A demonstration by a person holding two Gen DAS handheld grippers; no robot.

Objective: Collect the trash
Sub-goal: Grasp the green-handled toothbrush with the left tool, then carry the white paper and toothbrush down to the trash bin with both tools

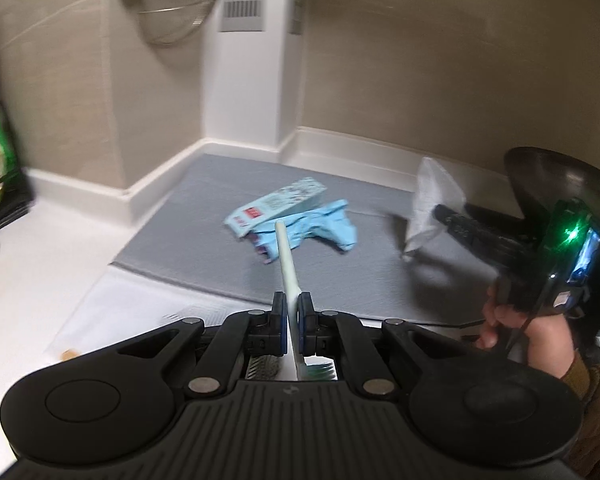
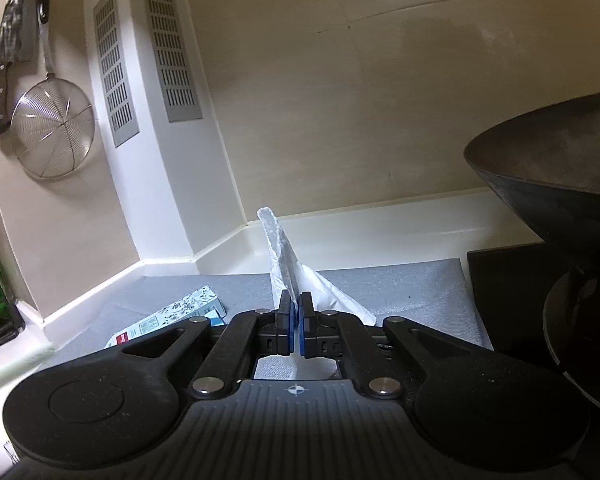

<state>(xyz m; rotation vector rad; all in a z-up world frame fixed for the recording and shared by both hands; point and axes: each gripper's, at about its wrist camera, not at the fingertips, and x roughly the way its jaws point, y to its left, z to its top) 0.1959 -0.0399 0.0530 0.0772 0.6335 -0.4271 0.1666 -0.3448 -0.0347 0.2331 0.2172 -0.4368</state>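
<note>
We're working over the grey mat (image 1: 204,248), our landmark, laid in the counter corner, probably as the staging spot for trash. A dark wok (image 2: 548,184) is sitting off the mat's right edge. Still lying mid-mat: a flattened carton (image 1: 276,204) and, touching it, a crumpled blue wrapper (image 1: 324,228), both uncollected. We're holding a white bag (image 2: 284,264) above the mat's right part in the right gripper (image 2: 296,312), jaws clamped tight on its edge, likely so it hangs ready to take trash. The left gripper (image 1: 293,308) is hovering at the mat's near edge, pointing down, jaws pinched narrow on a toothbrush (image 1: 287,264), handle sticking forward, bristles back. The right hand (image 1: 512,324) is gripping its tool roughly level.
</note>
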